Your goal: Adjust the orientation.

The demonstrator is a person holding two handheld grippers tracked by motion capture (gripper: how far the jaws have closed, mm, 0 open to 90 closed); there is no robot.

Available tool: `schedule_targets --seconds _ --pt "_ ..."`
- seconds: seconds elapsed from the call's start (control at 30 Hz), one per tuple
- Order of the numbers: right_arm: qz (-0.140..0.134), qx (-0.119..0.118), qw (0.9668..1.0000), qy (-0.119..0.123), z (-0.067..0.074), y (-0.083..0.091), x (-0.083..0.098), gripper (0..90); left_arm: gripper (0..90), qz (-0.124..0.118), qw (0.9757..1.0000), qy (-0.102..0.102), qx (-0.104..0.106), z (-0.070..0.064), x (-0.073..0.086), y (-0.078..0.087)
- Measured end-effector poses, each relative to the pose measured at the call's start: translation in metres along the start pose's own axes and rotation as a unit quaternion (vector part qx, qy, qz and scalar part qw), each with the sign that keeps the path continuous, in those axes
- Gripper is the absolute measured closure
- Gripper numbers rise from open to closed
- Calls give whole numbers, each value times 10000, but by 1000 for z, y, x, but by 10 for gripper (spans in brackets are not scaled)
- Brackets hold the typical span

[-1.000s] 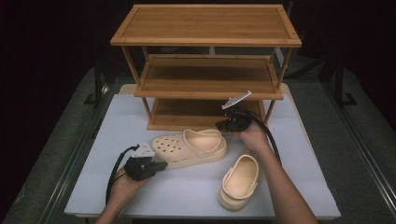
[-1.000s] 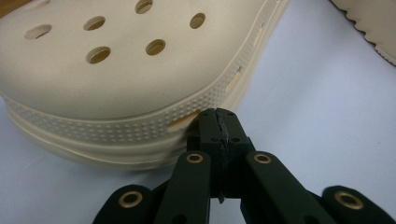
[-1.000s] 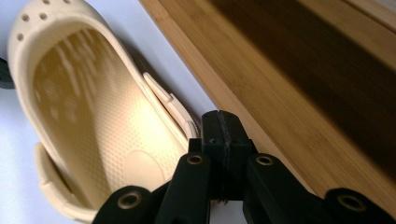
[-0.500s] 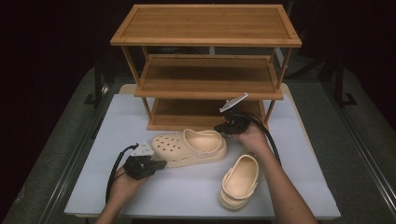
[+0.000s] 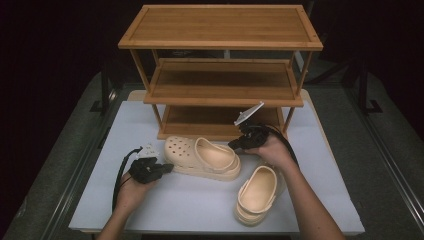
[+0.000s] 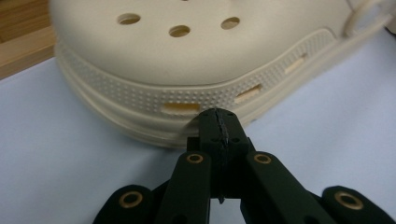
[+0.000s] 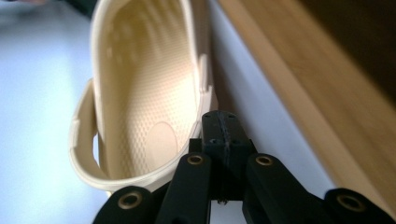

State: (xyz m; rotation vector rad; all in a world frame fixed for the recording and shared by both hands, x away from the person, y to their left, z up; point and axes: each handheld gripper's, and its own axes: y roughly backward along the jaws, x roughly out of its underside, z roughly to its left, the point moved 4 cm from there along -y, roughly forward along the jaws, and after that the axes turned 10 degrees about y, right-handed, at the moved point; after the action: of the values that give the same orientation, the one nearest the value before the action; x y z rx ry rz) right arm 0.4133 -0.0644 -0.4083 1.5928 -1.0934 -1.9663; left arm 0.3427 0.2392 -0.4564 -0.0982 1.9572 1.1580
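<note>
Two hand-held grippers flank a cream foam clog (image 5: 202, 157) lying on the white table (image 5: 190, 210) in front of a three-tier bamboo shoe rack (image 5: 220, 75). The left gripper (image 5: 167, 167), jaws pressed together on nothing, has its tips at the clog's perforated toe, against the ribbed sole edge (image 6: 182, 109). The right gripper (image 5: 234, 145), likewise fully closed and empty, sits just beside the heel end, where its own view looks along the open footbed (image 7: 149, 107) with the rack's base rail running off to one side. The clog rests sole-down; its long axis runs from one gripper to the other, roughly parallel to the rack front, toe toward the left gripper and heel opening toward the right. A second clog (image 5: 257, 192) lies nearer the person, by the right forearm, toe toward the person.

Handling, as judged: moulded foam, light, springy, matt and not slippery, not fragile. The heel wall or collar rim offers a thin edge for jaws; the rounded toe is too broad, better pushed than pinched.
</note>
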Motion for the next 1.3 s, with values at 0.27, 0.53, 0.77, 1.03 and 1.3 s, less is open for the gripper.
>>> schedule_targets --seconds 0.27,0.53,0.77,1.03,1.3 --pt "48 -273 9990 362 16 -8 -4 900 900 21 9999 22 -148 9 -6 0" --pt "-13 -351 9989 309 15 -7 -4 900 900 -39 10000 78 -20 3 -5 4" --pt "-127 -264 9992 265 5 -16 -14 900 900 75 9990 -245 355 -33 -2 -1" --pt "-148 -345 9986 373 -1 -36 -28 899 900 114 9981 -393 451 -48 -7 -16" --pt "-3 -389 9982 457 -2 -47 -33 900 900 165 9977 -460 460 -48 -8 -19"
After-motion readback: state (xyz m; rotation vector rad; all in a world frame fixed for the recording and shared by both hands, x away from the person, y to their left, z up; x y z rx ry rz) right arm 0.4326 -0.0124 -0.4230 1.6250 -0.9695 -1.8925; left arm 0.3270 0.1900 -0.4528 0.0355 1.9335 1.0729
